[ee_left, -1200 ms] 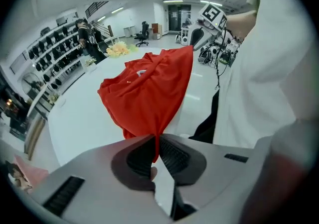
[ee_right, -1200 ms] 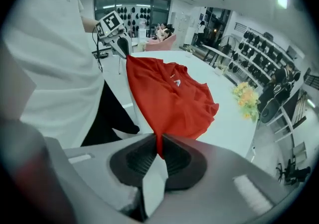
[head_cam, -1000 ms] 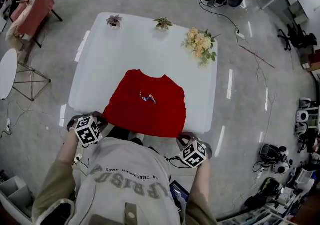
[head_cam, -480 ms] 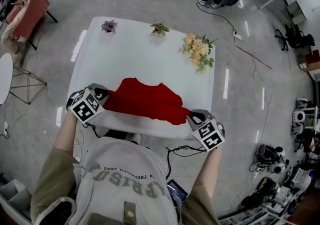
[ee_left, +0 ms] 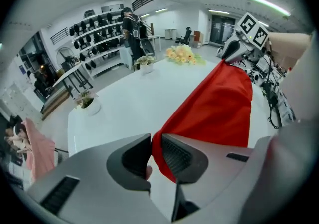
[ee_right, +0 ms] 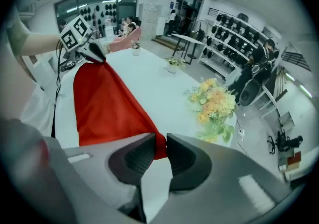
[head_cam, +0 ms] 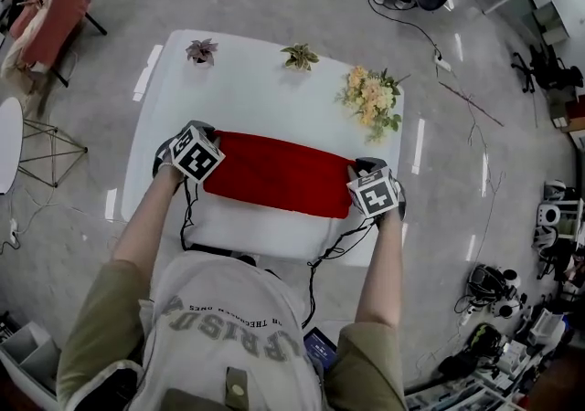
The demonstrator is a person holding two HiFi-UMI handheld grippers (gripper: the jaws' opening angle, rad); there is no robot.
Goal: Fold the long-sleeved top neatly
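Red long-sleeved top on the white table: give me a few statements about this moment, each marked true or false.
1. The left gripper pinches the red long-sleeved top. True; its jaws have just opened slightly, with cloth between them.
2. The right gripper is empty. False: red cloth sits between its jaws, which have also just opened slightly.
3. The top hangs over the white table's near edge. False: bare table shows between it and that edge.
4. A bunch of yellow flowers lies on the table. True.
5. Three small potted plants stand at the far edge. False: only two potted plants.
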